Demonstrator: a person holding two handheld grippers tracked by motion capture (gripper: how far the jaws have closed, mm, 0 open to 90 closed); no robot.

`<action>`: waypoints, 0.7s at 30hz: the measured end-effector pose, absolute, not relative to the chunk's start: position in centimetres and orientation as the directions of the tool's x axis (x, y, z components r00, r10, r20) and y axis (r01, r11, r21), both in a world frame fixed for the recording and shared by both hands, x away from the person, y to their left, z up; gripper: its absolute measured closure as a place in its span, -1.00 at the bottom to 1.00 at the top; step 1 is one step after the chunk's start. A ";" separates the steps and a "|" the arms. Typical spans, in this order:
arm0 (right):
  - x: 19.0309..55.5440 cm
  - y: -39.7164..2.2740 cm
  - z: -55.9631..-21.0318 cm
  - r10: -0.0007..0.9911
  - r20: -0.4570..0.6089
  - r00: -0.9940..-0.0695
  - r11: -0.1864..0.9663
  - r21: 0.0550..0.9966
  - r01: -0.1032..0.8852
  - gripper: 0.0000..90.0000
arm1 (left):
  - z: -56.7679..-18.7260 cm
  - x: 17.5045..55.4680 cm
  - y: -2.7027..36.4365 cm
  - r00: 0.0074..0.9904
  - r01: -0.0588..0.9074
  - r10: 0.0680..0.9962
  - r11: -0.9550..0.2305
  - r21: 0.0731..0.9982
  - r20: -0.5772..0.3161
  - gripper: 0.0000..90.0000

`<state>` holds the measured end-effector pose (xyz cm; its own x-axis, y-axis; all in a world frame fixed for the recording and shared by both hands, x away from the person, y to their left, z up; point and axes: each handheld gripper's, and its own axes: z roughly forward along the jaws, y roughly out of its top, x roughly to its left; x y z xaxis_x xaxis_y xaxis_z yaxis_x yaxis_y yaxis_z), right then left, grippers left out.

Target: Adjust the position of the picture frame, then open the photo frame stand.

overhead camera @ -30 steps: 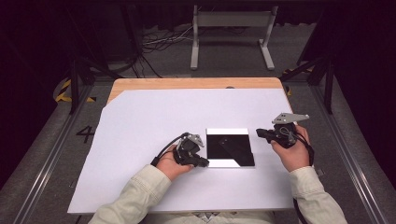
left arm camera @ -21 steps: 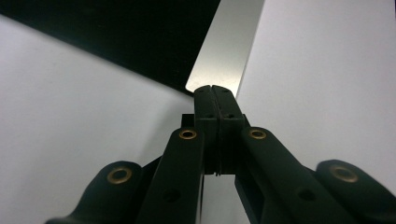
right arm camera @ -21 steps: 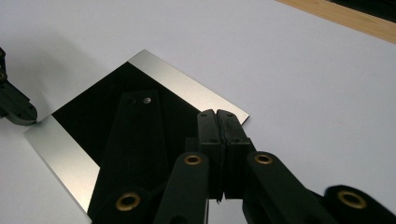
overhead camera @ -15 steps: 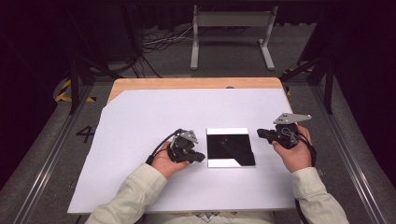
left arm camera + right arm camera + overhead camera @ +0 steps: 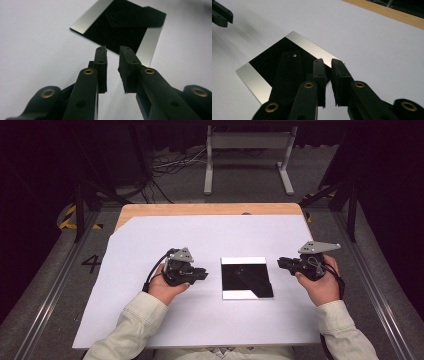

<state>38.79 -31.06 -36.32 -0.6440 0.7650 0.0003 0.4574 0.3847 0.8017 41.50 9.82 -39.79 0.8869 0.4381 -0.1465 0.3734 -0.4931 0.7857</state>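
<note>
Both grippers are flanking the square mirror plate (image 5: 247,278) lying flat near the middle of the white sheet (image 5: 150,235), the left gripper (image 5: 202,274) and right gripper (image 5: 281,263) each just opening a narrow gap, holding nothing, seemingly readying to grasp its opposite edges.

Square plate (image 5: 247,278): glossy, mirror-like, reflecting black, with bright metallic bands at its 12 and 6 o'clock edges. White sheet (image 5: 150,240): smooth, matt, paper-like. Tabletop (image 5: 210,209): pale wood, showing at 12 o'clock. Left gripper (image 5: 113,53) and right gripper (image 5: 327,62): matt black plastic with brass-coloured rivets.
</note>
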 end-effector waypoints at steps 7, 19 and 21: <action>38.5 -31.4 -36.2 0.761 0.017 -0.648 0.353 0.827 0.437 0.53 | -39.3 41.3 11.8 0.851 0.373 0.508 -0.403 0.836 -0.135 0.56; 37.9 -31.8 -36.2 0.761 0.051 -0.646 0.316 0.841 0.440 0.38 | -39.2 41.4 15.1 0.793 0.385 0.590 -0.298 0.874 -0.148 0.50; 37.8 -31.8 -36.2 0.761 0.052 -0.647 0.317 0.840 0.440 0.35 | -39.3 41.5 15.6 0.779 0.390 0.609 -0.288 0.875 -0.147 0.49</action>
<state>37.79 -31.79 -36.21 -0.6470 0.7607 0.0520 0.4401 0.3169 0.8402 41.53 15.58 -39.33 0.7795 0.6090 -0.1469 0.3899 -0.2880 0.8747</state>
